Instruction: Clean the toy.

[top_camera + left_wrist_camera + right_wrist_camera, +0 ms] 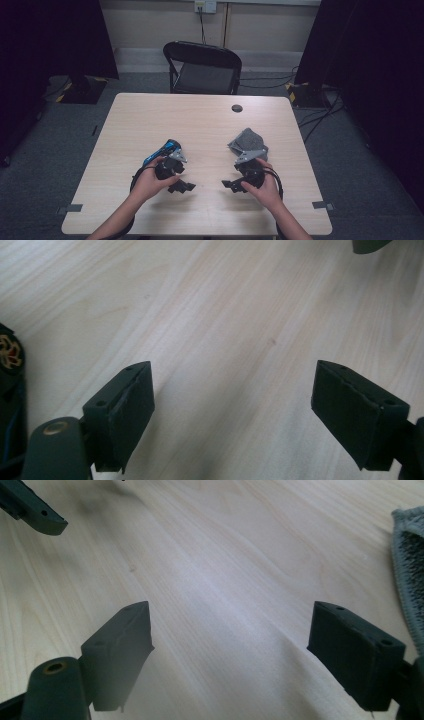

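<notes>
High view is showing both claws, left claw (186, 187) and right claw (229, 184), gaping wide and empty low over the table (210, 125), blue tool (162, 151) behind left, grey cloth (248, 141) behind right — tips risking colliding mid-table.

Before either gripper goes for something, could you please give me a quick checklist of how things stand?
1. Left gripper open, nothing between its jaws: ok.
2. Right gripper open, nothing between its jaws: ok.
3. Crumpled grey cloth lies on the light wooden table beside the right gripper: ok.
4. Blue and black tool lies beside the left gripper: ok.
5. Bare wood between the two grippers: ok.
6. What kind of tool it is: cannot tell.
</notes>
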Action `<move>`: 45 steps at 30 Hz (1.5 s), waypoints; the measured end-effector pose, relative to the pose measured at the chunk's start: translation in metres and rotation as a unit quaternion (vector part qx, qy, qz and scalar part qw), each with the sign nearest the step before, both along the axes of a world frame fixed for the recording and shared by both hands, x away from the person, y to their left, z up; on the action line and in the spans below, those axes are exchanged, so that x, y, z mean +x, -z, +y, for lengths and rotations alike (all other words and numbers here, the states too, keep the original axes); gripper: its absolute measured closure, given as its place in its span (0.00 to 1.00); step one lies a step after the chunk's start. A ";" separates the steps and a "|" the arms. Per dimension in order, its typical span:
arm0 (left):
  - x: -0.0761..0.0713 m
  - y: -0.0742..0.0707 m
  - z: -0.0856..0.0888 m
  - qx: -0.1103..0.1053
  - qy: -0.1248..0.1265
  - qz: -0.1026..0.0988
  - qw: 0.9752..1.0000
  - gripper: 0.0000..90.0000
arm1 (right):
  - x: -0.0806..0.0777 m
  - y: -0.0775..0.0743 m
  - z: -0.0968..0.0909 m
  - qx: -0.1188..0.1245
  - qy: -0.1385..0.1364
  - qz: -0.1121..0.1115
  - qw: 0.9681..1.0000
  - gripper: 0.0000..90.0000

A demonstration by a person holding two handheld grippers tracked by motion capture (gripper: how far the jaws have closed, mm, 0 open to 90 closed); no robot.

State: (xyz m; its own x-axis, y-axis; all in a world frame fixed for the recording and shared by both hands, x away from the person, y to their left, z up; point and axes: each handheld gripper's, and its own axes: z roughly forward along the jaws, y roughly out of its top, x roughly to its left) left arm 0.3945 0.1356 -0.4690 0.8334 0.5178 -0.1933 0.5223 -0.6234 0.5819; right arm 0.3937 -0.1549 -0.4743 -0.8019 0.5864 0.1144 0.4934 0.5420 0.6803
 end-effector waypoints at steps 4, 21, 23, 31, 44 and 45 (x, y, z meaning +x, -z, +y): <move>-0.005 0.001 -0.001 -0.002 0.002 -0.002 1.000 0.19 | -0.003 0.003 0.001 -0.003 -0.002 0.003 1.000 0.19; -0.020 0.010 -0.003 0.005 0.031 -0.002 1.000 0.19 | -0.013 0.011 0.004 -0.012 -0.023 0.009 1.000 0.18; -0.022 0.011 -0.002 0.003 0.028 0.000 1.000 0.19 | -0.015 0.012 0.004 -0.015 -0.023 0.009 1.000 0.18; -0.027 0.014 0.003 0.009 0.037 -0.008 0.999 0.19 | -0.018 0.018 0.003 -0.013 -0.026 0.008 1.000 0.18; -0.036 0.018 0.003 0.027 0.076 -0.056 0.995 0.16 | -0.026 0.023 0.004 -0.021 -0.036 -0.027 0.999 0.16; -0.037 0.019 0.003 0.028 0.082 -0.059 0.995 0.15 | -0.027 0.024 0.004 -0.023 -0.041 -0.033 0.998 0.16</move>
State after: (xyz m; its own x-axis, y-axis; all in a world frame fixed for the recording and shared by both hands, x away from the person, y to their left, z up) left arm 0.3579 0.1389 -0.4878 0.9224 0.3810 -0.0631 0.3412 -0.7274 0.5953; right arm 0.3667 -0.1514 -0.4978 -0.8519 0.5227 0.0332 0.4011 0.6103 0.6831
